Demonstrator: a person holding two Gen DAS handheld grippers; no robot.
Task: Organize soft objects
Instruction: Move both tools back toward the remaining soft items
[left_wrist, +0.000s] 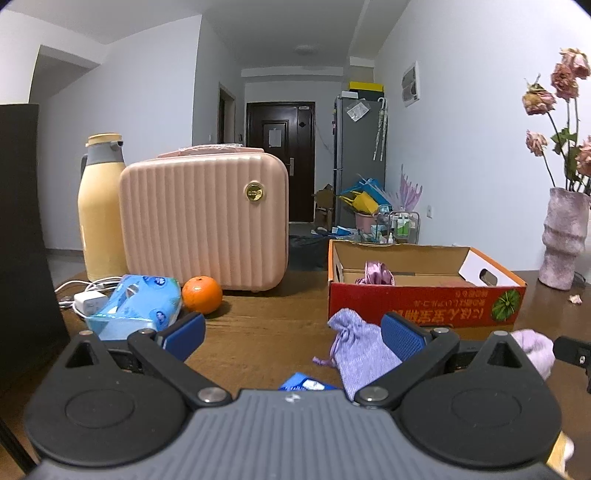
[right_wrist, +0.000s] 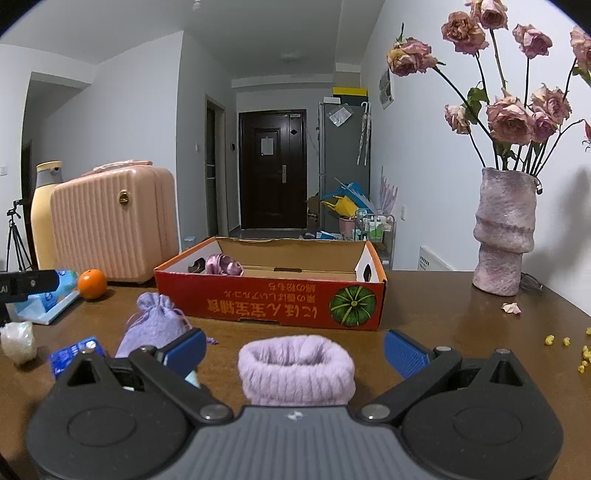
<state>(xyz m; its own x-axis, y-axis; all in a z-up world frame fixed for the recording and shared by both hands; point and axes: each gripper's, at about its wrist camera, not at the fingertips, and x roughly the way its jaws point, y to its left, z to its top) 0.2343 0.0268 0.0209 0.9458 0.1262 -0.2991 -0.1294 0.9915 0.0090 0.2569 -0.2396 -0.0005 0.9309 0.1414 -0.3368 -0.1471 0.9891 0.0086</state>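
Progress looks partial. Inside the red and orange cardboard box (right_wrist: 269, 308), at the centre of the right wrist view, one shiny purple satin pouch (right_wrist: 223, 265) already lies against the far left corner, so at least one soft thing seems to be stowed; the rest of the box floor that shows is bare cardboard.

Two soft items are left on the brown wooden table (right_wrist: 443, 317). A lilac ribbed knitted cuff (right_wrist: 295, 367) sits upright low in the middle of that view, between the spread blue pads of the right gripper (right_wrist: 295, 350); the jaws stand wide and neither pad touches the wool, so this claw is released and empty. A lavender drawstring fabric pouch (left_wrist: 360, 350) lies just in front of the box, lower centre-right in the left wrist view, partly behind the right-hand pad of the left gripper (left_wrist: 293, 334), which is likewise splayed wide and holds nothing.

Judging from this, the cuff is the likely next pick, then the pouch.

Clutter at the left of both views probably stays put: an orange fruit (left_wrist: 202, 294), a blue plastic tissue pack (left_wrist: 138, 304), a pink ribbed hard case (left_wrist: 203, 218) and a cream thermos jug (left_wrist: 99, 210). A mauve textured vase (right_wrist: 504, 230) of dried roses stands at the right.
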